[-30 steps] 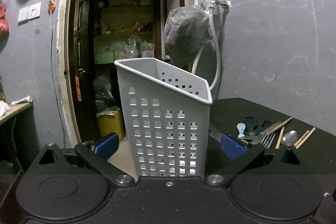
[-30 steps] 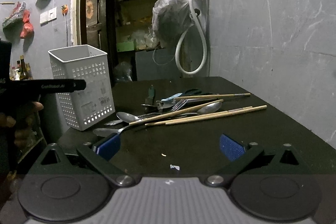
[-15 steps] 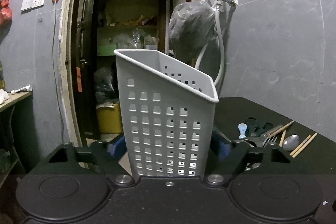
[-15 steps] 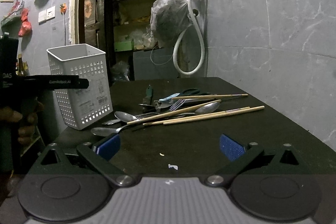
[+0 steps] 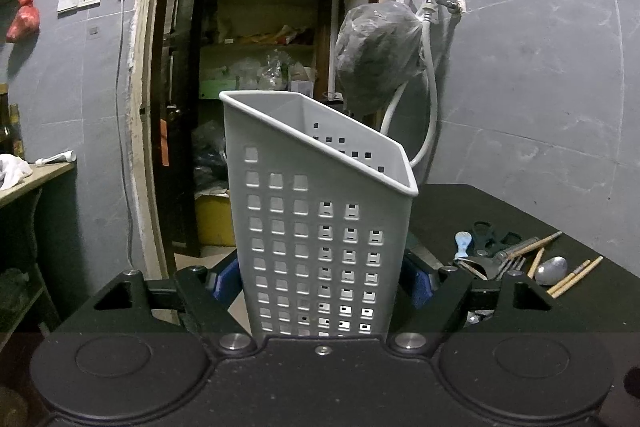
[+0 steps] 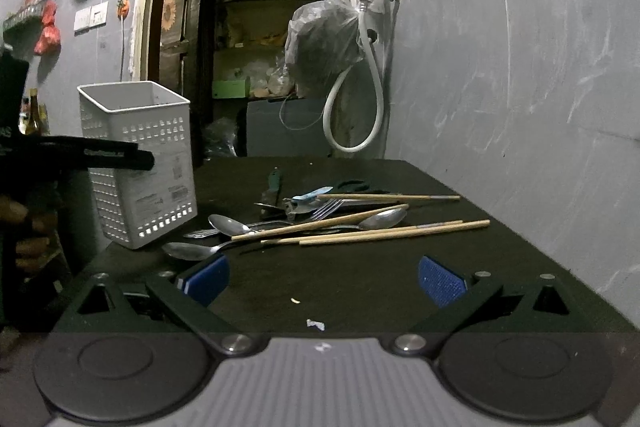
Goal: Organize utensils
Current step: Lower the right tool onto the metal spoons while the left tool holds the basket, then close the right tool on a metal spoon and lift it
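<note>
A white perforated plastic utensil basket [image 5: 320, 227] fills the middle of the left wrist view. My left gripper [image 5: 320, 279] is shut on it, blue pads pressed against both lower sides. In the right wrist view the basket [image 6: 140, 163] leans at the table's left edge, with one left gripper finger [image 6: 100, 157] across it. A loose pile of utensils [image 6: 328, 215] lies mid-table: spoons, a fork, scissors and wooden chopsticks [image 6: 392, 229]. My right gripper [image 6: 324, 281] hangs open over the near table, well short of the pile, nothing between its fingers.
The black table [image 6: 400, 287] ends against a grey wall on the right. A hose and a bagged bundle [image 6: 324, 43] hang from a tap behind it. An open doorway with shelves lies beyond the basket. A person's hand [image 6: 24, 227] grips the left tool.
The left jaws have closed from wide open onto the basket's sides, and the basket now leans a little in the right wrist view. The right gripper has stayed put and open.
</note>
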Available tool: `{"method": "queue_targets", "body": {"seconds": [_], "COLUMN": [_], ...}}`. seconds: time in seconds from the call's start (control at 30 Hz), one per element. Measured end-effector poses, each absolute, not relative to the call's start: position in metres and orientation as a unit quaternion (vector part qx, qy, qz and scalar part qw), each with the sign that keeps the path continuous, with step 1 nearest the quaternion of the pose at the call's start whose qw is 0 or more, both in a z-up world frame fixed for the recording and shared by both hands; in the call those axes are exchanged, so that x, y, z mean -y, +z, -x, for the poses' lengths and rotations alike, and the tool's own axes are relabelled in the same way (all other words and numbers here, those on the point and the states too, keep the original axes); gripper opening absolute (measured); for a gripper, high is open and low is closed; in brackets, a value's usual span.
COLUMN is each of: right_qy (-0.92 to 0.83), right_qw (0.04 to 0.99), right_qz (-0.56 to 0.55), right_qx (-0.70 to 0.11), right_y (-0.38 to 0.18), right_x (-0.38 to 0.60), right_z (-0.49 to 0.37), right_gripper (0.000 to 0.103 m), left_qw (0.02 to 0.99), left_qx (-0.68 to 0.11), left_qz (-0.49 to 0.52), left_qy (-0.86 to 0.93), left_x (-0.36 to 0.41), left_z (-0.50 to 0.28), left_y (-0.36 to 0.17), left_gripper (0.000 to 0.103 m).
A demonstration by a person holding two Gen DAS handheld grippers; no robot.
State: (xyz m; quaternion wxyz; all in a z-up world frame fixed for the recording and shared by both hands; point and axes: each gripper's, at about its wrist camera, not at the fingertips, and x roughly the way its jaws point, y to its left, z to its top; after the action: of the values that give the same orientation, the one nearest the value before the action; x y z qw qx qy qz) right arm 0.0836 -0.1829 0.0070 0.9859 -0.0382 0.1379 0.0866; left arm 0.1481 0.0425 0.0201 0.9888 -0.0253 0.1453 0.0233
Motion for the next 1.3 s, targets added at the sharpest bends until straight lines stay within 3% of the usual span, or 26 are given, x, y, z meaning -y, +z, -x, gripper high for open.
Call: {"method": "queue_targets", "body": {"seconds": [0.5, 1.07, 1.3], "right_qy": [0.172, 0.225, 0.2], "right_qw": [0.93, 0.894, 0.906], "right_qz": [0.321, 0.348, 0.328], "right_qx": [-0.041, -0.171, -0.176], "right_y": [0.025, -0.015, -0.015], "right_x": [0.103, 0.052, 0.049], "right_z": [-0.142, -0.227, -0.236], "right_gripper": [0.1, 0.065, 0.062], "left_qw": [0.987, 0.988, 0.988], "left_qx": [-0.152, -0.15, -0.149], "left_qz": [0.045, 0.038, 0.039], "left_qy": [0.016, 0.004, 0.002], "left_x": [-0.046, -0.045, -0.047], "left_z": [-0.124, -0.123, -0.121], "left_y": [0.021, 0.02, 0.018], "left_gripper": [0.079, 0.079, 0.079]}}
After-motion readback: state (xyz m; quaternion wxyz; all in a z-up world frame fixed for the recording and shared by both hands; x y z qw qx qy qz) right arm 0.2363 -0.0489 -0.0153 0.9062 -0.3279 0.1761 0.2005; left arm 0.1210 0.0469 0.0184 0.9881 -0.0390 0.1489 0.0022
